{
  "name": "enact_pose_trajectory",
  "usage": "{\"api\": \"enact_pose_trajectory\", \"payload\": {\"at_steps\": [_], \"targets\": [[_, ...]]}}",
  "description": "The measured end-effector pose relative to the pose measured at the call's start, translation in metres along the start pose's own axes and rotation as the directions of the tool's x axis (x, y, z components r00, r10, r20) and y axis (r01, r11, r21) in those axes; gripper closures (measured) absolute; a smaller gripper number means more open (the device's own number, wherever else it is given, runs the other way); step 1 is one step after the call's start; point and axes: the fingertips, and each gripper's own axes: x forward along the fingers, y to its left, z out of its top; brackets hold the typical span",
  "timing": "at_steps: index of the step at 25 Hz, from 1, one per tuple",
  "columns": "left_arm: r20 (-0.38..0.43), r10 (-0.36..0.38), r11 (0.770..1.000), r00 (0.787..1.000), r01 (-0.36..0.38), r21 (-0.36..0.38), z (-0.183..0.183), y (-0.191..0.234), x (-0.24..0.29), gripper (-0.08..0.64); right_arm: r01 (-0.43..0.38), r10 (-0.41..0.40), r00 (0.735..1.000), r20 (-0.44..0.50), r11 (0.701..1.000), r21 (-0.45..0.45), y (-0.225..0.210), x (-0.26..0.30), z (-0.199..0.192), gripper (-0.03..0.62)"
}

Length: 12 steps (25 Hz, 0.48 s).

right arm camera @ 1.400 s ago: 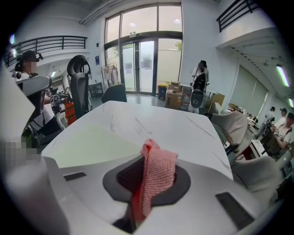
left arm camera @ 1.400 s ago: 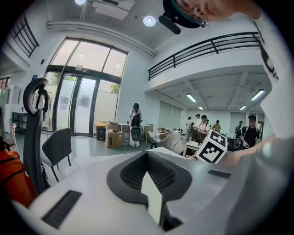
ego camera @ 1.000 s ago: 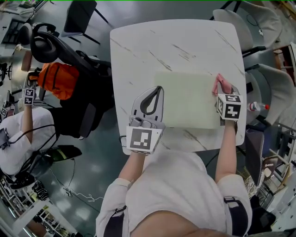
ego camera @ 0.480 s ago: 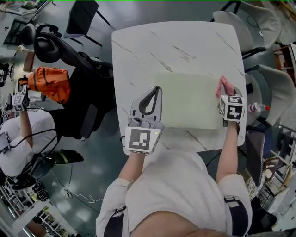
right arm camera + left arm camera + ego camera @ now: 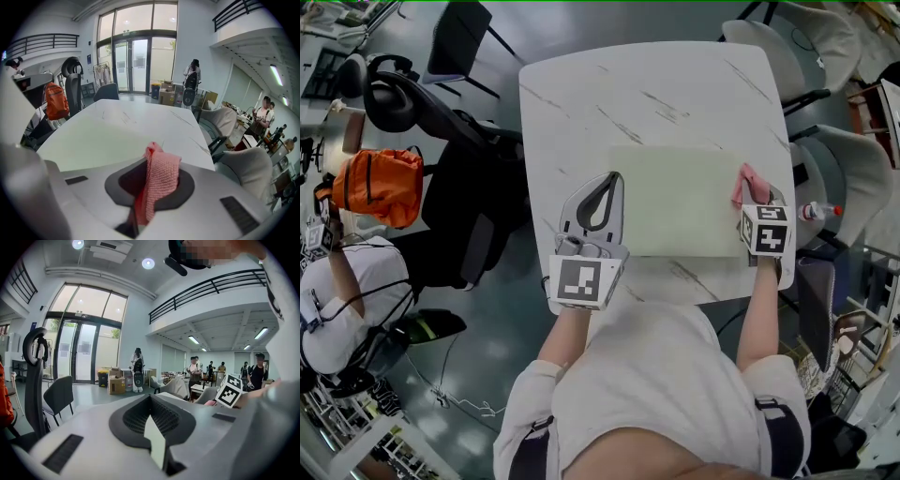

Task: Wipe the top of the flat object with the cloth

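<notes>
Cloth [image 5: 748, 184] is sitting clamped in the right gripper [image 5: 757, 201] at the right edge of the flat object [image 5: 680, 202], seemingly ready to wipe. Left gripper [image 5: 613, 183], jaws together and empty, is resting at its left edge, probably steadying it.

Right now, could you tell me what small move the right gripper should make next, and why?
Probably drag the right gripper leftward across the board, cloth pressed down: its jaws clamp the pink cloth at the board's right edge, and the left gripper pinches the left edge.
</notes>
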Motion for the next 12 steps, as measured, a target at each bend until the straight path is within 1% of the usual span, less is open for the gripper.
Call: {"api": "enact_pose_trajectory", "payload": {"at_steps": [5, 7, 11, 12], "targets": [[0.002, 0.003, 1.0, 1.0, -0.003, -0.004, 0.002, 0.002, -0.003, 0.545, 0.009, -0.008, 1.0, -0.004, 1.0, 0.006, 0.003, -0.003, -0.003, 0.557], [-0.018, 0.007, 1.0, 1.0, -0.007, 0.001, 0.0, 0.002, -0.005, 0.545, 0.009, -0.009, 1.0, -0.006, 1.0, -0.003, 0.005, -0.003, -0.002, 0.557], [0.012, 0.014, 1.0, 1.0, -0.014, -0.011, 0.004, 0.002, -0.011, 0.545, -0.008, 0.008, 1.0, -0.001, 1.0, -0.01, 0.019, -0.002, 0.001, 0.557], [-0.008, 0.022, 1.0, 1.0, -0.022, -0.011, 0.002, 0.005, -0.014, 0.545, -0.012, 0.012, 1.0, 0.0, 1.0, -0.012, 0.023, -0.002, 0.002, 0.557]]}}
